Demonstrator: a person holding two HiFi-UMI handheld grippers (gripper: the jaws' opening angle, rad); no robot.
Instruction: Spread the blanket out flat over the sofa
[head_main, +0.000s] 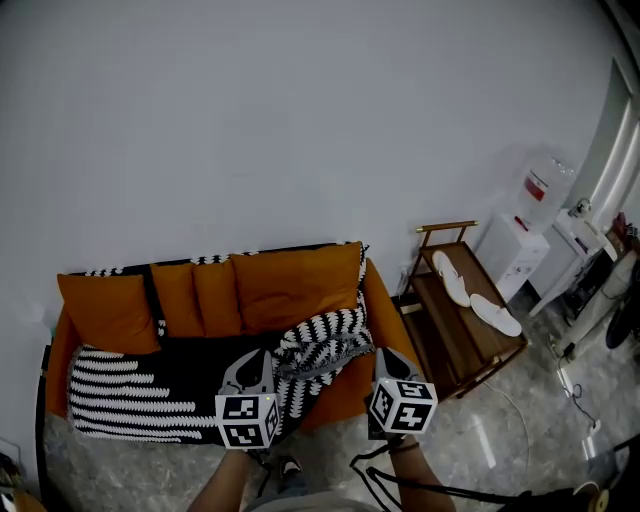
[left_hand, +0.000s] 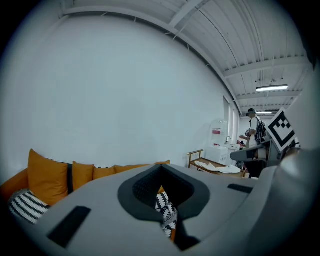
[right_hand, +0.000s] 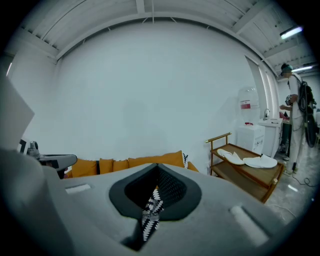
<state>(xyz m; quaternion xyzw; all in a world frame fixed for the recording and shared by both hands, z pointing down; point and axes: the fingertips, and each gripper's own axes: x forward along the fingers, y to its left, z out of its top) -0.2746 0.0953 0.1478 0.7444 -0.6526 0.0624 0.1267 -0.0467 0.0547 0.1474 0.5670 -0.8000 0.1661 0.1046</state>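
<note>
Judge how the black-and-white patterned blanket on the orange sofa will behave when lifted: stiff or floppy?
Probably floppy: the black-and-white patterned blanket bunches in soft folds near the left hand-held gripper and right hand-held gripper. Likely light for its size: each holds it by a thin pinched fold.

sofa (head_main: 340, 390) | blanket (head_main: 130, 395) partly spread (bunched right) | cushions (head_main: 295, 285) behind

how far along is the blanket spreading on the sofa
Done: the blanket already lies flat over the left part of the sofa seat. In hand: the left gripper and the right gripper are each shut on its fabric. Left: the bunched folds towards the right end need pulling flat, and the orange cushions are uncovered.
</note>
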